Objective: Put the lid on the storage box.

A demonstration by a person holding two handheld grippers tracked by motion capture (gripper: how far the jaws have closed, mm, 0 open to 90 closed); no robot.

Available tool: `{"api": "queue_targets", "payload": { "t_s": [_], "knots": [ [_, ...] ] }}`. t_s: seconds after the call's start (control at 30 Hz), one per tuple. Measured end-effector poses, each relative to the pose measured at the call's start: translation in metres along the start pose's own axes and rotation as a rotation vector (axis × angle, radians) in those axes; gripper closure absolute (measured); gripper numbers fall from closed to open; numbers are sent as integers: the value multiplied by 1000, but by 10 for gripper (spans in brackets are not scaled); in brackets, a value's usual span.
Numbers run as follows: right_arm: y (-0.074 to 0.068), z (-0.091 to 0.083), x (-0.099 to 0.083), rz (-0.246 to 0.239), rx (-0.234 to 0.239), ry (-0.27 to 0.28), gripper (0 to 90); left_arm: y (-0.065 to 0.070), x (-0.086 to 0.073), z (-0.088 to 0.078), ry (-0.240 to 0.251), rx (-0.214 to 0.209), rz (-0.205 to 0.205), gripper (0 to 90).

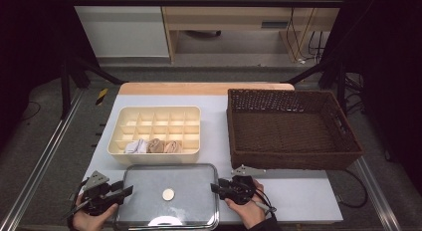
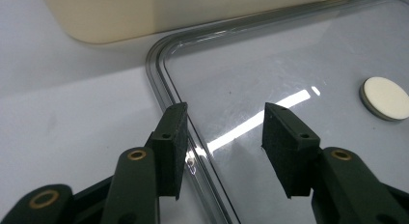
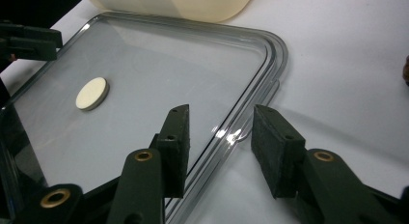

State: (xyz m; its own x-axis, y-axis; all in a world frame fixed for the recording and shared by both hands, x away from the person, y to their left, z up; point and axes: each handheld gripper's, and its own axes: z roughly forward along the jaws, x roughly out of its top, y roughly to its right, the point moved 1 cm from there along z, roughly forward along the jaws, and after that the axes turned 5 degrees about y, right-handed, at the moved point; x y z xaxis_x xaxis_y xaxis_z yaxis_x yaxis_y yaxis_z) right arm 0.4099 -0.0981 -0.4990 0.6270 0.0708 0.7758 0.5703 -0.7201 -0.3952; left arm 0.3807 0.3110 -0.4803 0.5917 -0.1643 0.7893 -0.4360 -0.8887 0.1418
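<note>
- A clear lid (image 1: 169, 203) with a rounded rim lies flat on the white surface (image 1: 298, 196), at the near edge, in front of the person.
- A small cream disc (image 1: 168, 194) sits at the middle of the lid.
- The left claw (image 1: 123, 190) sits at the lid's left edge, held by a hand (image 1: 89, 218) that comes in from the bottom of the high view.
- In the left gripper view, the left claw (image 2: 225, 132) is spread and straddles the lid's rim (image 2: 166, 84): one pad is over the rim, the other over the clear pane. Neither pad presses on the lid.
- The right claw (image 1: 215, 187) sits at the lid's right edge, held by the other hand (image 1: 249, 208).
- In the right gripper view, the right claw (image 3: 221, 137) is also spread, with the lid's rim (image 3: 270, 55) running between its pads. One pad is over the pane, the other over the bare surface. No pinch shows.
- Just behind the lid stands a cream tray (image 1: 155, 134) split into many small compartments.
- Three rolled socks (image 1: 152, 146), one white and two tan, fill compartments in the tray's near row.
- A dark wicker basket (image 1: 293, 126) stands to the right of the tray, well apart from the lid.
</note>
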Motion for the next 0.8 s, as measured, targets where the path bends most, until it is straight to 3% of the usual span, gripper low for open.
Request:
{"api": "queue_targets", "payload": {
  "t_s": [0.23, 0.4, 0.53, 0.8],
  "knots": [
    [0, 0, 0, 14, 0, -2, 574, -3, -4, -1, -29, 44, -14, 476],
    [0, 0, 0, 19, 3, -3, 559, -1, -5, -1, -35, 24, -4, 471],
    [-1, 1, 0, 27, 3, 1, 549, -3, -5, -1, -32, 12, -21, 466],
    [2, 4, 2, 90, 6, 24, 543, -3, -4, -1, -30, 25, -26, 506]
  ]
}}
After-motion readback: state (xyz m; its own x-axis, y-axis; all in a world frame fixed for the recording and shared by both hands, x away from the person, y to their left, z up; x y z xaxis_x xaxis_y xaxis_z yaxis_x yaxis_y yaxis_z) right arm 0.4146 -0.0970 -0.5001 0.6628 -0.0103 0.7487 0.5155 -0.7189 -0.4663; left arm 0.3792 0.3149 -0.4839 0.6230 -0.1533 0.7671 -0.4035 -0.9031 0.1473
